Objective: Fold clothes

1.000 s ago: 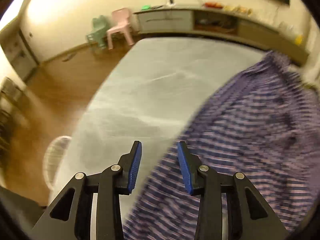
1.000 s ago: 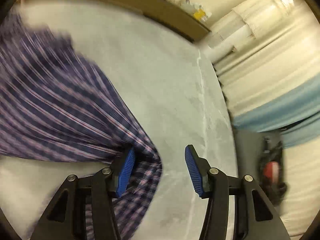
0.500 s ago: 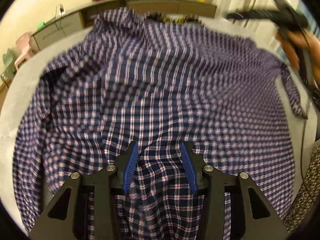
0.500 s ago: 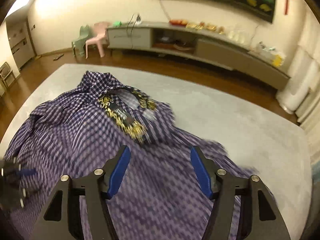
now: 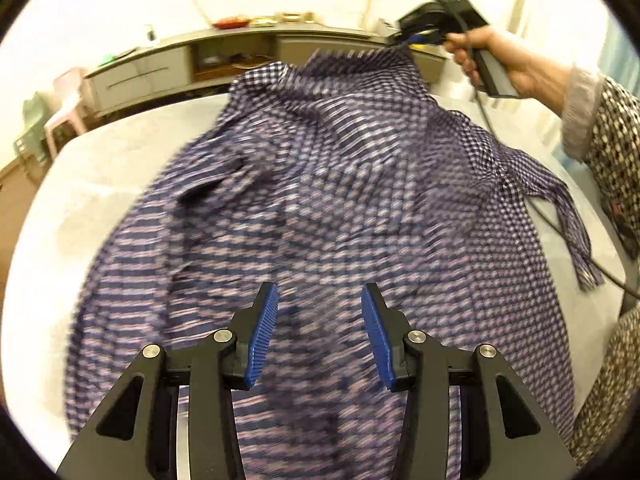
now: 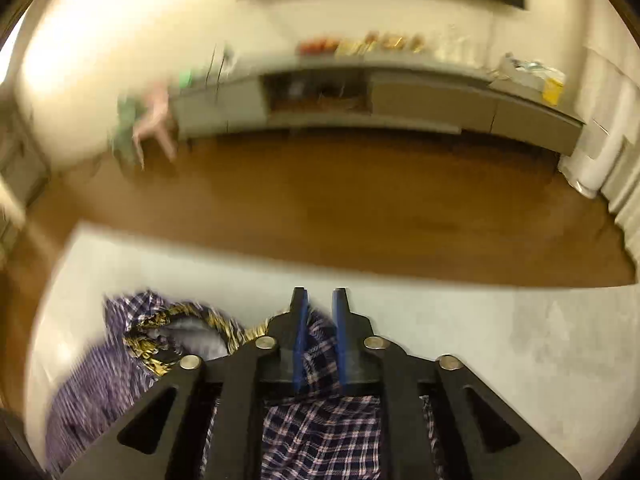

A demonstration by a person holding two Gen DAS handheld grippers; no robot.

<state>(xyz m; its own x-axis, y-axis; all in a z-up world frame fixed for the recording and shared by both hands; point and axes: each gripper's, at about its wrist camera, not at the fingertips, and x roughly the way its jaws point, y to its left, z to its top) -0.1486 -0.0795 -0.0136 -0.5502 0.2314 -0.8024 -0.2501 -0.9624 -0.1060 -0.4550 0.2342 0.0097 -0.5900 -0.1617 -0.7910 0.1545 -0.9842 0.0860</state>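
Pinching plaid shirt [image 6: 320, 432] shoulder in closing right gripper [image 6: 319, 308], presumably for spreading; hovering left gripper [image 5: 319, 320] unclenched, gripping nothing, lower centre.

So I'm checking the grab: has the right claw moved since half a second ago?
Yes. The right claw moved toward the table's far edge, nearer the cabinet, its jaws closing on the plaid shirt by the collar.
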